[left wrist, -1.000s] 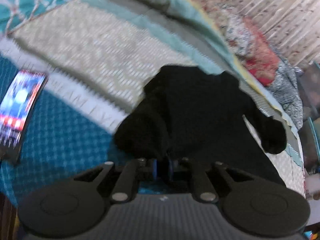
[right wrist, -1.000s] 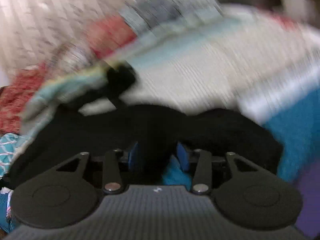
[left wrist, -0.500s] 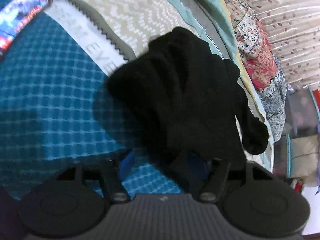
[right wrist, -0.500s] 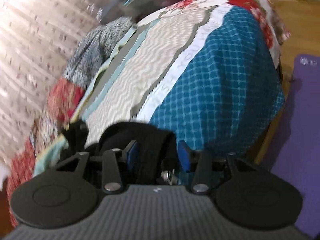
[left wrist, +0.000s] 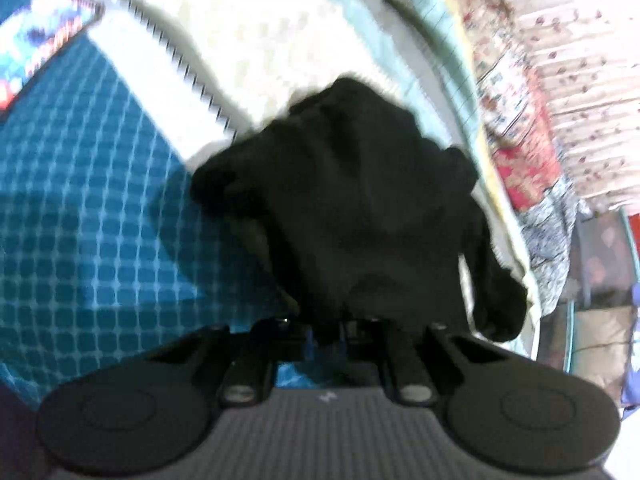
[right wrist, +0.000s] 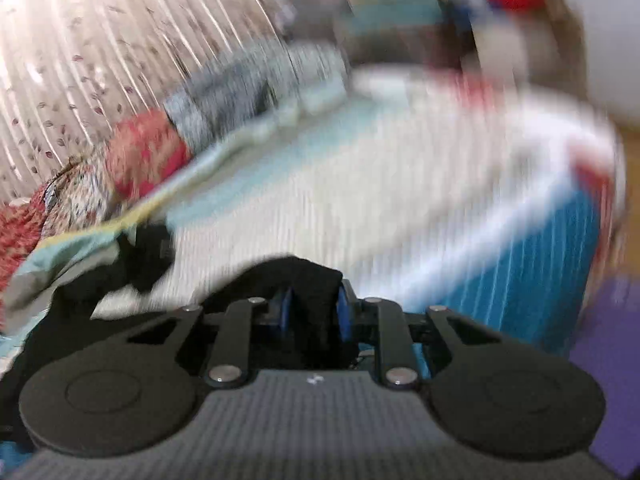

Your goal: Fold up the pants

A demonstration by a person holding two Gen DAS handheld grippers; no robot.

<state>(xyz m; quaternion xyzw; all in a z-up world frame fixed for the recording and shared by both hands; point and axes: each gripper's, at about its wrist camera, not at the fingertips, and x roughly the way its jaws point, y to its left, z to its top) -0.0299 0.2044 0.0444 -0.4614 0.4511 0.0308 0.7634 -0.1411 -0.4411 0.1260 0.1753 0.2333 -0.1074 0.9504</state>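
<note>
Where the left wrist camera looks down, the black pants (left wrist: 360, 208) lie bunched in a dark heap on the bed, straddling the line where the teal checked part of the bedspread (left wrist: 80, 240) meets its pale cream band. One lobe of the cloth trails off toward the right edge of the bed. The near end of the heap runs straight into the left gripper (left wrist: 326, 336), whose jaws have come together with a pinch of black fabric caught between them; the blue pads are almost hidden under the cloth. A phone (left wrist: 40, 44) with a lit screen lies well apart from the pants, up in the far left corner on the teal cloth. A patterned curtain (left wrist: 580, 60) hangs beyond the far side of the bed, with a rumpled red and floral blanket (left wrist: 520, 152) along that edge.

From the right wrist camera everything is smeared by motion, so details are, I think, only roughly readable. The right gripper (right wrist: 314, 314) has a thick fold of the pants (right wrist: 312, 280) between its blue pads (right wrist: 343, 312), and the jaws are closing on it, the cloth filling the gap. More black fabric trails off to the left. Behind lie the pale bedspread (right wrist: 360, 184) and the curtain (right wrist: 100, 40).
</note>
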